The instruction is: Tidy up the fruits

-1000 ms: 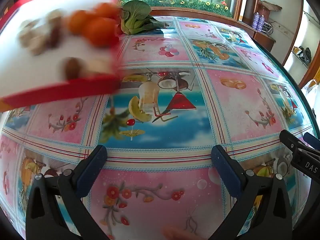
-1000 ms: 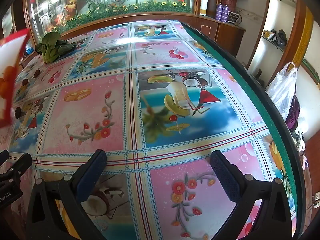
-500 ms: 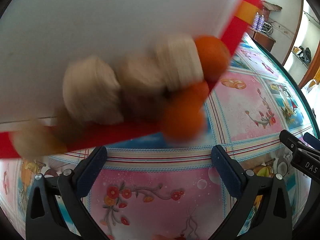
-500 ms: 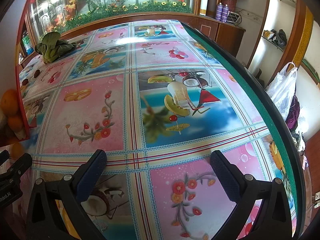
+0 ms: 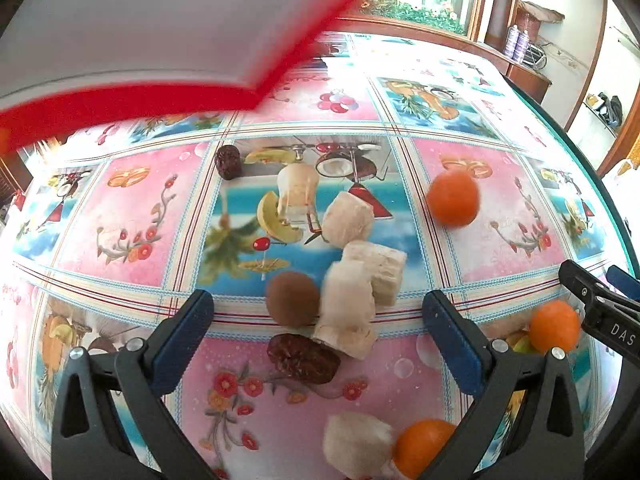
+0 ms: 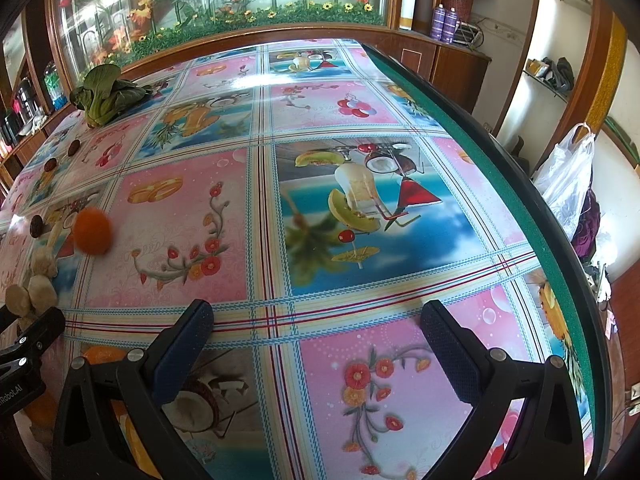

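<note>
1. Left tool (image 5: 316, 316) stood wide apart and empty, low over the table (image 5: 132, 216).
2. Right tool (image 6: 316, 320) was likewise wide and empty, over bare cloth.
3. Fruit lay scattered in the left view: pale chunks (image 5: 362, 276) at centre, a brown round fruit (image 5: 293, 298) touching them at 9 o'clock, a dark date (image 5: 304, 358) at 6 o'clock.
4. Oranges sat apart: one (image 5: 453, 197) at 2 o'clock, blurred and judged possibly rolling; another (image 5: 554, 326) at 3 o'clock.
5. A red-edged tray (image 5: 132, 100) hung tilted at 11 o'clock.
6. Advice: take one settled piece at a time; close gently on the soft chunks; let the blurred orange rest first.
</note>
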`<action>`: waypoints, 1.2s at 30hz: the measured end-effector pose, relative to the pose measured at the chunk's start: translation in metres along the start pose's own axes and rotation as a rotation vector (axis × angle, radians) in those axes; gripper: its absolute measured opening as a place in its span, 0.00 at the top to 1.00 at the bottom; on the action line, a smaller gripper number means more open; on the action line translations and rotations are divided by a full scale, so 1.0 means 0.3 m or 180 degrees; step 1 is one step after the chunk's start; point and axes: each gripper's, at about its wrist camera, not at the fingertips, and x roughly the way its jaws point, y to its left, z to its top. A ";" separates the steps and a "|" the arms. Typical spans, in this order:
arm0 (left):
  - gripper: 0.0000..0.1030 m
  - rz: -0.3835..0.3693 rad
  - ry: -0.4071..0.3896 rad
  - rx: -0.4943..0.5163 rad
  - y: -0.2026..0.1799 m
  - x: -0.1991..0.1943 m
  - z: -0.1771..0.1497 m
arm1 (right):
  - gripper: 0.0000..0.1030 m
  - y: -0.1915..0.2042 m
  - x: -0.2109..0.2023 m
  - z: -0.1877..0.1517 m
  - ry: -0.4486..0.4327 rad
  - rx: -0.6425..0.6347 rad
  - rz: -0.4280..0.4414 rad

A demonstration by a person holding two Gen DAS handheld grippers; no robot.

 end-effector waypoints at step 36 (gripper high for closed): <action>0.00 -0.0016 0.0012 0.0020 0.001 -0.033 -0.026 | 0.03 0.067 -0.362 -0.095 -0.0968 -0.0264 0.0712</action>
